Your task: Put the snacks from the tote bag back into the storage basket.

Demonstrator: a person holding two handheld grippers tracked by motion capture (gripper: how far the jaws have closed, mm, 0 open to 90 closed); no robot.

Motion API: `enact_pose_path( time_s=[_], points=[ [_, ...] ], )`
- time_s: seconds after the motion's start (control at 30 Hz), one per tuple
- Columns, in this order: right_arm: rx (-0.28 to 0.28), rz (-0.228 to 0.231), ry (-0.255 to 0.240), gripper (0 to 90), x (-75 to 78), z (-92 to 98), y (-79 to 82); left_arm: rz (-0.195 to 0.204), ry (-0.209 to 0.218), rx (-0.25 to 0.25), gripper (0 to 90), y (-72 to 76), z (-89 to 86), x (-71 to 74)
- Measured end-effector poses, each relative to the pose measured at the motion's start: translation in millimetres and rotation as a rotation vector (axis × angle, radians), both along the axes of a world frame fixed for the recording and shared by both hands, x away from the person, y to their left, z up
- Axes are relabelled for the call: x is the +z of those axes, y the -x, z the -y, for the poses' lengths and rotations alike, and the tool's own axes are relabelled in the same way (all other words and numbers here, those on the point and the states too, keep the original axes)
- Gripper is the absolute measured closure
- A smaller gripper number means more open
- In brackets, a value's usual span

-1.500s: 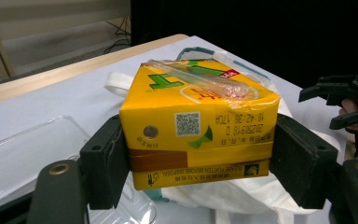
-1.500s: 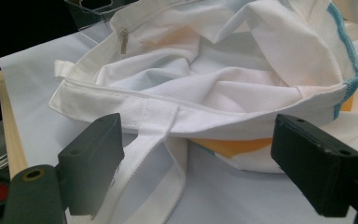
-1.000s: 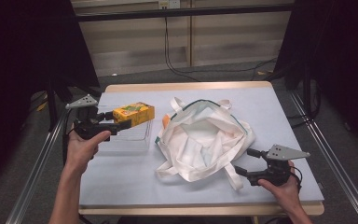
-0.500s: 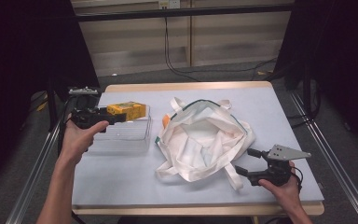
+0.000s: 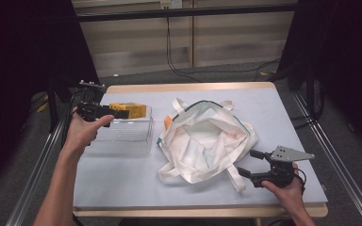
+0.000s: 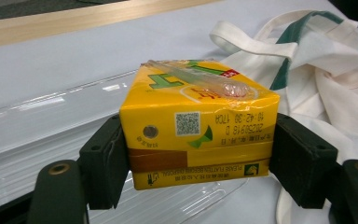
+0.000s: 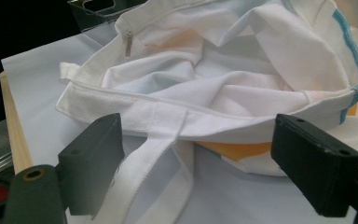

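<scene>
Gripping a yellow drink carton by its two short sides, the left gripper holds it over the clear plastic tray at about ten o'clock on the table; its jaws stand fairly wide because the carton fills the gap between the pads. A wrapped straw lies on the carton's upper face. The white tote bag, mouth spread open at the table's centre, appears placed to receive the carton. At five o'clock the right gripper rests with jaws apart and empty, one on either side of the bag's near handle strap, probably poised to steady or lift the rim.
</scene>
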State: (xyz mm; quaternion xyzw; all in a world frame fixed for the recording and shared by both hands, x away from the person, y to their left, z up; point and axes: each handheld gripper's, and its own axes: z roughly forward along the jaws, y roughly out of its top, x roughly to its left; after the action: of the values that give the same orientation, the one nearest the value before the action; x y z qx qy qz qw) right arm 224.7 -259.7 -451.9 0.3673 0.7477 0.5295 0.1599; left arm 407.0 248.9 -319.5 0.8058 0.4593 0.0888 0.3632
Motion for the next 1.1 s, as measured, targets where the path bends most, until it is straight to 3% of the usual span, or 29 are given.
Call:
enact_pose_path(
  time_s=[0.07, 0.23, 0.4, 0.43, 0.6, 0.67, 1.1],
  points=[
    [0.001, 0.004, 0.0, 16.6, 0.2, 0.3, 0.5, -0.014, 0.005, 0.009, 27.2, -2.4, 2.5, 0.8],
    [0.001, 0.001, 0.001, 16.5, 0.5, 0.5, 1.4, -0.037, -0.029, 0.01, 27.2, -10.4, 4.4, 1.7],
    [0.001, 0.001, 0.002, 16.3, 0.5, 0.4, 1.2, -0.056, -0.025, 0.015, 27.2, -15.5, 7.3, 3.0],
    [0.002, 0.001, 0.002, 16.3, 0.5, 0.4, 1.2, -0.058, -0.044, 0.008, 27.2, -16.5, 7.3, 3.8],
    [0.004, 0.002, 0.001, 16.3, 0.7, 0.4, 1.8, -0.09, -0.062, 0.01, 27.2, -23.3, 7.7, 4.7],
    [0.002, 0.0, 0.001, 16.3, 0.7, 0.8, 1.9, -0.097, -0.05, 0.024, 27.2, -25.6, 8.1, 4.2],
    [0.005, -0.002, -0.002, 16.3, 0.6, 1.4, 1.5, -0.153, -0.133, 0.019, 27.3, -40.0, 15.0, 11.1]
  ],
)
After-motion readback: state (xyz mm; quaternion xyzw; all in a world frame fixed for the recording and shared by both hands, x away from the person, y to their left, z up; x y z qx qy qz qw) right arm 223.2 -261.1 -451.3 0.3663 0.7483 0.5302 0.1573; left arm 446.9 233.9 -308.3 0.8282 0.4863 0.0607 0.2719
